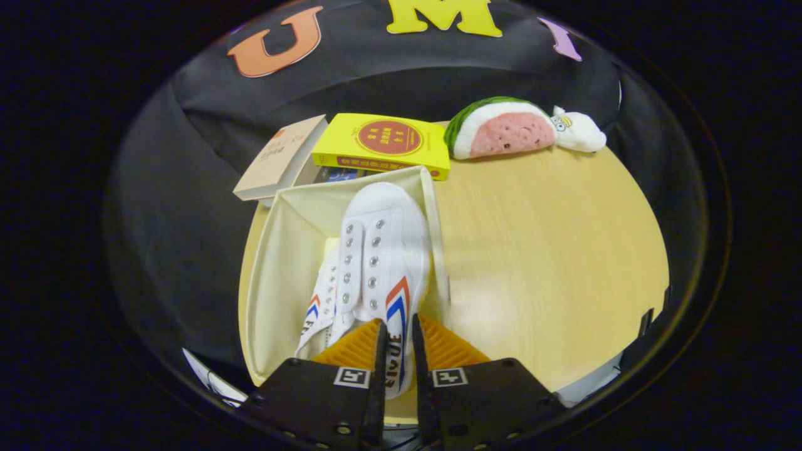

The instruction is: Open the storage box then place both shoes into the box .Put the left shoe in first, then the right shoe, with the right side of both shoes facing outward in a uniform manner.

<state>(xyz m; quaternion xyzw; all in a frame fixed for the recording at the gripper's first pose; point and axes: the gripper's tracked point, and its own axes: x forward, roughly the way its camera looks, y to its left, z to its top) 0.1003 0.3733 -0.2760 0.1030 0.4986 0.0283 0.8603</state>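
Observation:
A cream fabric storage box [282, 250] stands open on the round wooden table [551, 263], just ahead of my fingers. One white shoe [319, 307] with red and blue stripes lies inside, against the box's left part. A second white shoe [385, 250] of the same kind hangs over the box, toe pointing away, its striped side facing right. My gripper [397, 341] is shut on the heel side wall of this second shoe, which is pinched between both fingers.
Beyond the box lie a yellow book [382, 144] and a beige book [282, 160], close to its far rim. A watermelon-slice plush [501, 128] and a small white plush [579, 130] sit at the table's far edge. The table to the right of the box is bare wood.

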